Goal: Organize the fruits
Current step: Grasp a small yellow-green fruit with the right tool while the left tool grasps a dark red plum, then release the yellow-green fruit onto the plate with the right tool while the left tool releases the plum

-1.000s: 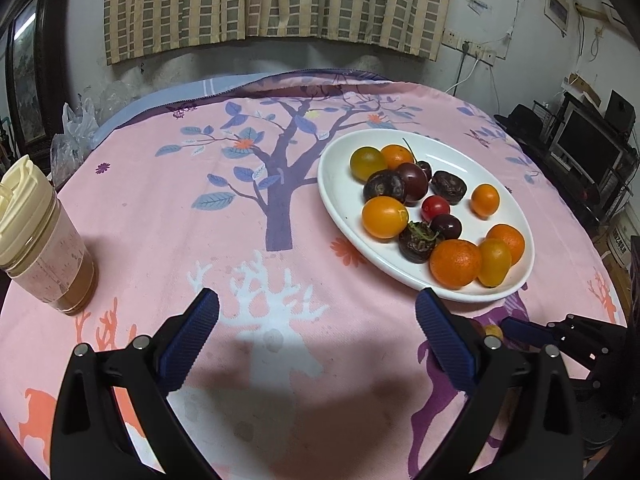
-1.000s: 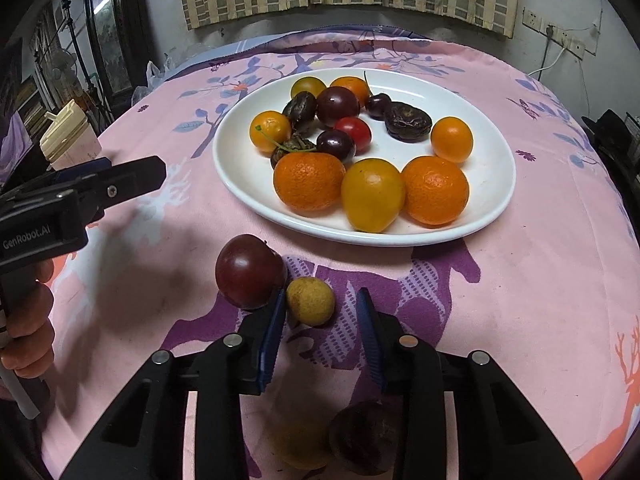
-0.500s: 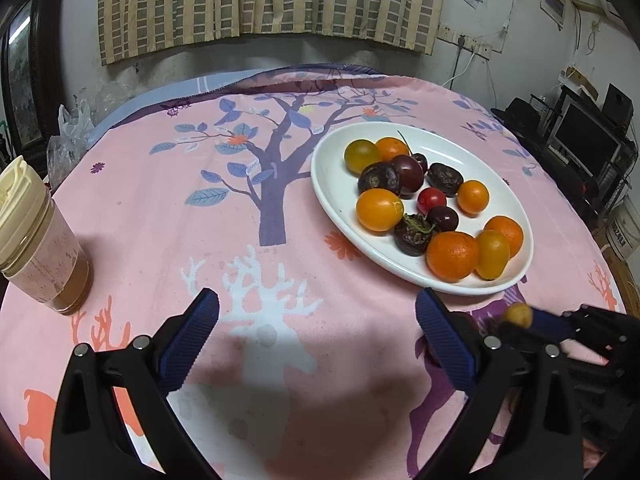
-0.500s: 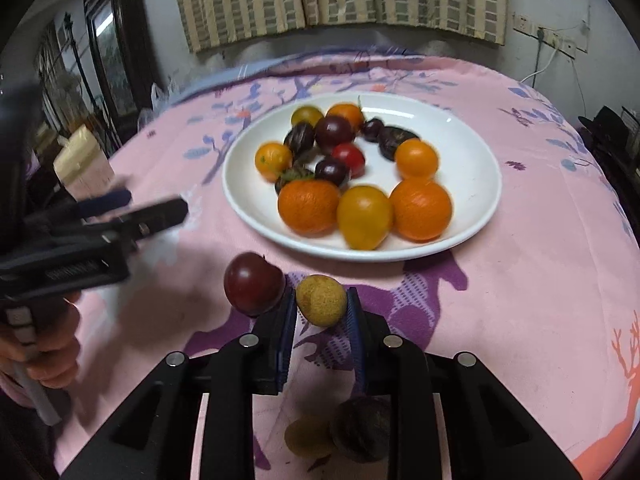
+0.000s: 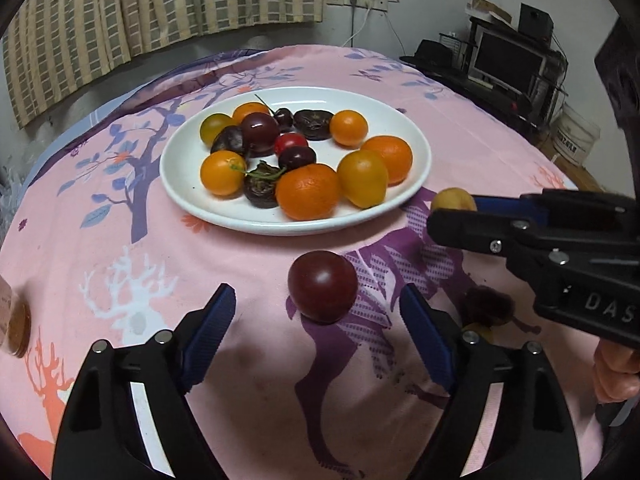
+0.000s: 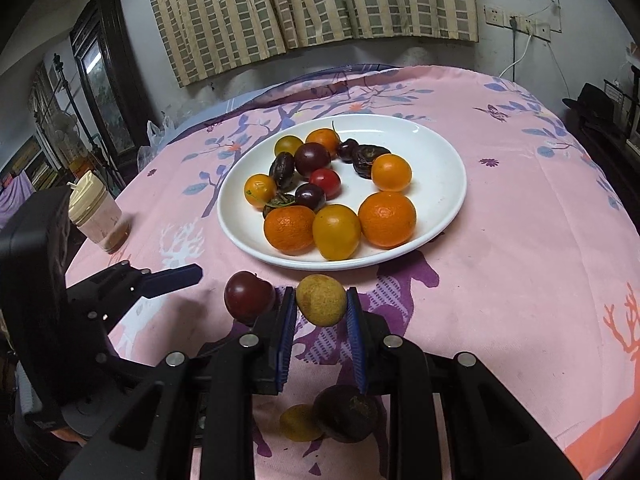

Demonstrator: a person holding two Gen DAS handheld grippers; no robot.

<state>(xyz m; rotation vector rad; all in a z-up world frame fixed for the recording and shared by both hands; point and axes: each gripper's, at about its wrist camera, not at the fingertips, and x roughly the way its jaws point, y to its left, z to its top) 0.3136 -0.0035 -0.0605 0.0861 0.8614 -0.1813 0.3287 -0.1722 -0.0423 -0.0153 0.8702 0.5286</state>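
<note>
A white plate [image 5: 421, 144] [image 6: 444, 152] holds several oranges, tomatoes and dark fruits. A dark red plum [image 5: 322, 286] [image 6: 249, 297] lies on the pink cloth in front of it. My left gripper [image 5: 318, 320] reaches around the plum, jaws closing, pads still apart from it. My right gripper [image 6: 321, 294] is shut on a small yellow fruit [image 6: 319, 305] [image 5: 454, 199], held above the cloth near the plate's front rim. Below the right gripper lie a dark fruit [image 6: 346, 414] and a small yellow one [image 6: 300, 423].
A lidded jar [image 6: 96, 216] stands at the table's left side. A person's hand [image 5: 616, 372] holds the right gripper's handle. Beyond the round table's right edge are a monitor [image 5: 508, 60] and a bucket [image 5: 576, 136]. Curtains hang behind.
My left gripper swung right until the plum sits between its fingers, which have narrowed. My right gripper closed on the yellow fruit and raised it off the cloth.
</note>
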